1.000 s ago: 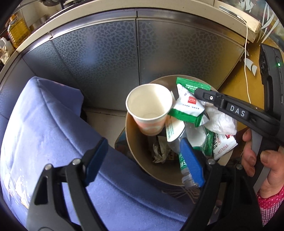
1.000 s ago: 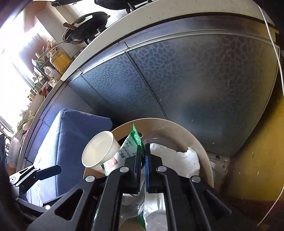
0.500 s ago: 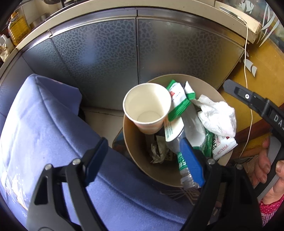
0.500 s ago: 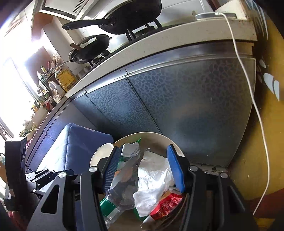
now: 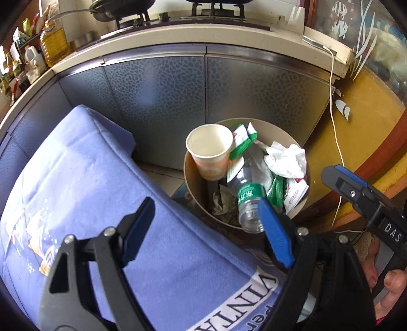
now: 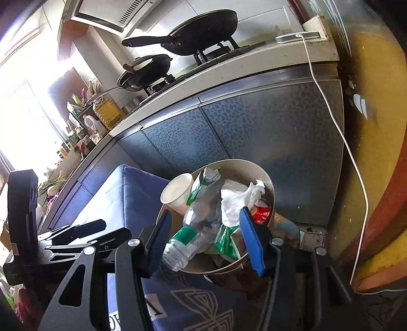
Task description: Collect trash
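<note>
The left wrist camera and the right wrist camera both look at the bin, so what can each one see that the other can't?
Only the left wrist view shows a hand gripping the right gripper, and a fish sticker on glass.

Only the right wrist view shows the bright window and the range hood.

Both show the bin holding a paper cup, a plastic bottle, a crumpled tissue and green wrappers, beside the blue cloth.

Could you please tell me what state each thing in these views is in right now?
Trash bin: upright, lidless, piled full.
Paper cup: empty, tilted at the rim.
Plastic bottle: uncapped, crumpled, mouth overhanging the rim.
White tissue: crumpled on top.
Left gripper: open, empty.
Right gripper: open, empty.
Frying pan: sits on the stove.
</note>
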